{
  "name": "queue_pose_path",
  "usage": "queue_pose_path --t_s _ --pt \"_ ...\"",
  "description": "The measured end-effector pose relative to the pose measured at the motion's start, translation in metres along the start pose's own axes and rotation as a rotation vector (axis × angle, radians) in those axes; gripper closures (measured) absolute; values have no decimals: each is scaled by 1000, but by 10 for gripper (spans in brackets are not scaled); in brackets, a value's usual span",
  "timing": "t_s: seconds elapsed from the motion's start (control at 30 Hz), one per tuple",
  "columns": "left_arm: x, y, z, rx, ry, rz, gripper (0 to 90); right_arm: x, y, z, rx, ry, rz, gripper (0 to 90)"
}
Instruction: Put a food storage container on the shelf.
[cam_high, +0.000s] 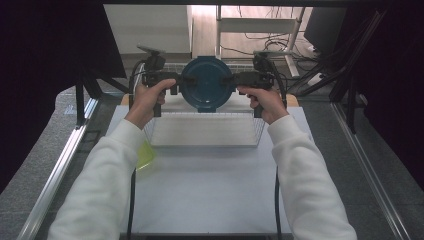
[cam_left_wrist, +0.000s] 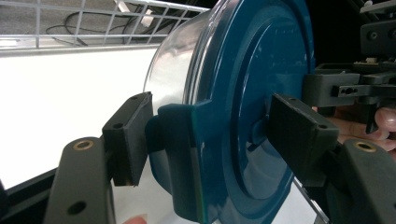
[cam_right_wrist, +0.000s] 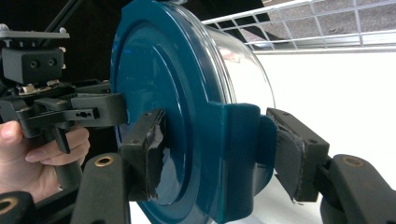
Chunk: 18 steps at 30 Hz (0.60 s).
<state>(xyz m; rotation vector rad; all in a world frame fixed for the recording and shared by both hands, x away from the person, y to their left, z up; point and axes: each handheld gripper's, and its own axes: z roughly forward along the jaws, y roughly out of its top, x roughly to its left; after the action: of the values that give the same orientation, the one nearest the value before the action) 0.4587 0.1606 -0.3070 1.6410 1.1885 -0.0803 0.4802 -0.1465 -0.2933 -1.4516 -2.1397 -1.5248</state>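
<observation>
A round clear container (cam_high: 206, 84) with a dark teal clip-on lid is held tipped on edge above the wire basket (cam_high: 205, 131). It is pinched at opposite lid clips by the left gripper (cam_high: 176, 80) and right gripper (cam_high: 235, 79).

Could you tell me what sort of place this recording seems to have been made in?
Probably a lab or data-collection workstation rather than a kitchen. A white work table sits in a metal frame with dark curtains around it, and loose cables trail over the floor behind. A wire basket stands on the table.
</observation>
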Motion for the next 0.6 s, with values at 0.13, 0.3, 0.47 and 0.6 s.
queue_pose_path --t_s 0.13,0.3,0.47,0.6 --pt "8 4 4 3 -15 -48 328 -6 6 4 9 6 39 392" --pt "19 7 10 -3 -32 -107 332 -14 11 11 19 6 102 381" --pt "29 9 19 -15 -44 -171 339 -25 14 18 36 14 185 360" --pt "36 9 24 -19 -50 -207 345 -33 14 23 39 25 226 349"
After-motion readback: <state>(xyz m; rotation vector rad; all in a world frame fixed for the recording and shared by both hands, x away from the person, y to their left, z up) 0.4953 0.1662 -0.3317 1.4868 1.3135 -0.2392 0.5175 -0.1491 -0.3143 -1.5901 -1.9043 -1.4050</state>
